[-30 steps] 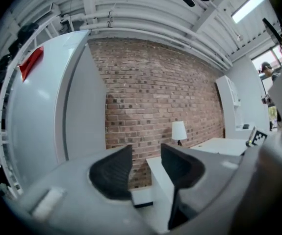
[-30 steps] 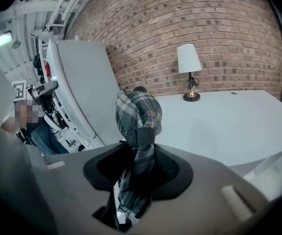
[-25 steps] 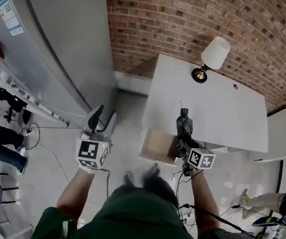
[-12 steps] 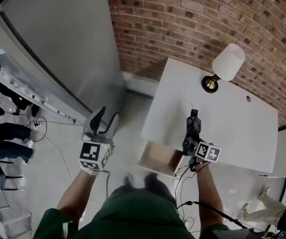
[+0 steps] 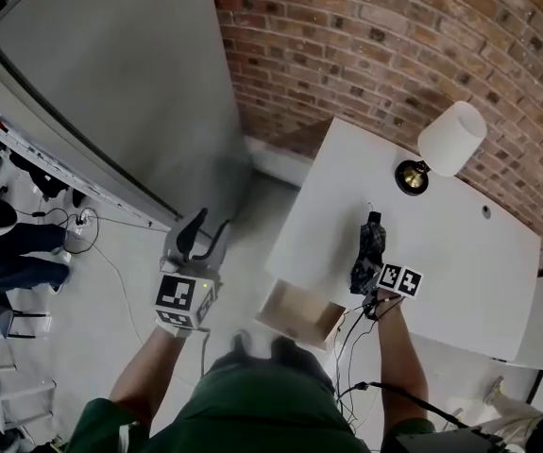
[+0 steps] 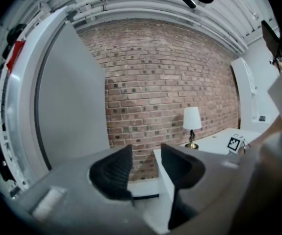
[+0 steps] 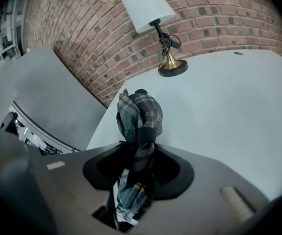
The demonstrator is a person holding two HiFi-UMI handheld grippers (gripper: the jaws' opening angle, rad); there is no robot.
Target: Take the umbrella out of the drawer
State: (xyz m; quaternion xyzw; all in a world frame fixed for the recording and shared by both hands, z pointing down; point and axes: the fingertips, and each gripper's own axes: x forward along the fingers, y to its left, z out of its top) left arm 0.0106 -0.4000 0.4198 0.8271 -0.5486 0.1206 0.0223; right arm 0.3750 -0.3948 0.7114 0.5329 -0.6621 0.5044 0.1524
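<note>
Plaid umbrella (image 5: 369, 243) lifted clear of open drawer (image 5: 299, 311)
Left claw (image 5: 207, 234) hangs apart, empty, over the floor. Right claw (image 7: 138, 166), clamped on the folded umbrella, has carried it from above the drawer to over the white bench (image 5: 460, 243), short of the lamp (image 5: 446, 144); whether it touches the bench is unclear.

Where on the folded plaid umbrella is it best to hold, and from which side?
Probably round its slimmer near end, coming along its length from the person's side: the umbrella is a long bundle that bulges further out, and the right gripper clamps it there.
</note>
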